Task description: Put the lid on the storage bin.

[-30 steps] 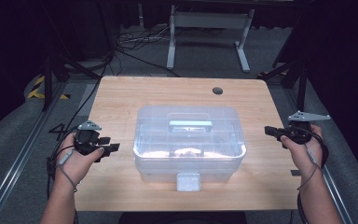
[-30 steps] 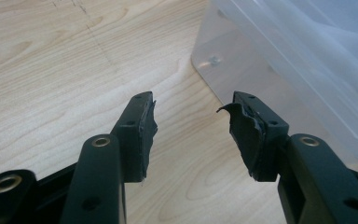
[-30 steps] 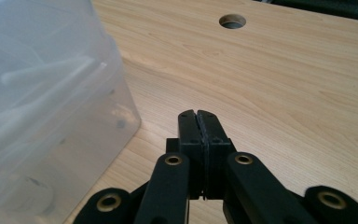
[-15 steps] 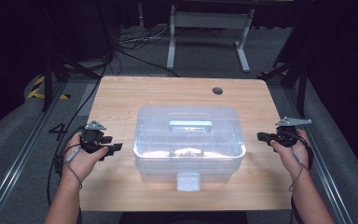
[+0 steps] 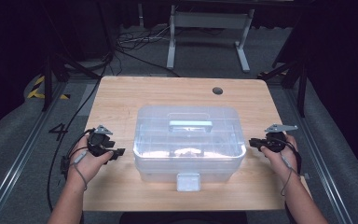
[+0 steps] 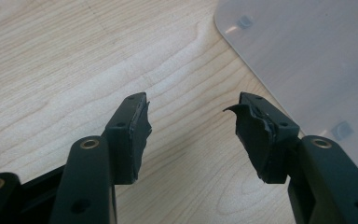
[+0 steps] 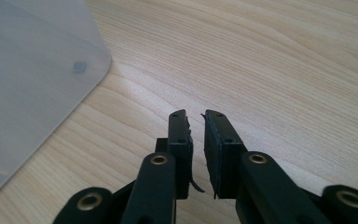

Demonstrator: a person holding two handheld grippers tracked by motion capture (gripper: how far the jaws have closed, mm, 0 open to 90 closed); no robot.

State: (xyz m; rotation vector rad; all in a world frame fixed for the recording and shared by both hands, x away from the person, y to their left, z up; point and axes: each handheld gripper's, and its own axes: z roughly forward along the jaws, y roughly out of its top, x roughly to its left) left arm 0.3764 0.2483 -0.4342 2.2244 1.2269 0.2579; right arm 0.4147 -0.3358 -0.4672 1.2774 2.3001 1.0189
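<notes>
Clear plastic storage box (image 5: 189,140) sits at centre of the high view on a light wooden table (image 5: 135,95). Lid on, pale handle (image 5: 190,124) along its top, a latch (image 5: 188,181) on the near wall. Contents blurred through the plastic; only a whitish glare inside, cannot tell what it holds.

Left gripper (image 5: 120,152) at lower left of the high view, held in the person's left hand (image 5: 87,161), jaws aimed at the box's left side, just short of it. In the left gripper view the left gripper (image 6: 191,126) has jaws spread wide, nothing between them, worn pads; box corner at upper right of that frame.

Right gripper (image 5: 251,143) at lower right, in the right hand (image 5: 282,151), tips just beside the box's right wall. In the right gripper view the right gripper (image 7: 195,122) has jaws nearly together, a thin gap, gripping nothing; box edge at upper left.

Small dark round hole (image 5: 217,90) near the table's far edge. Cables (image 5: 135,42) and a metal stand (image 5: 207,28) on the floor beyond.
</notes>
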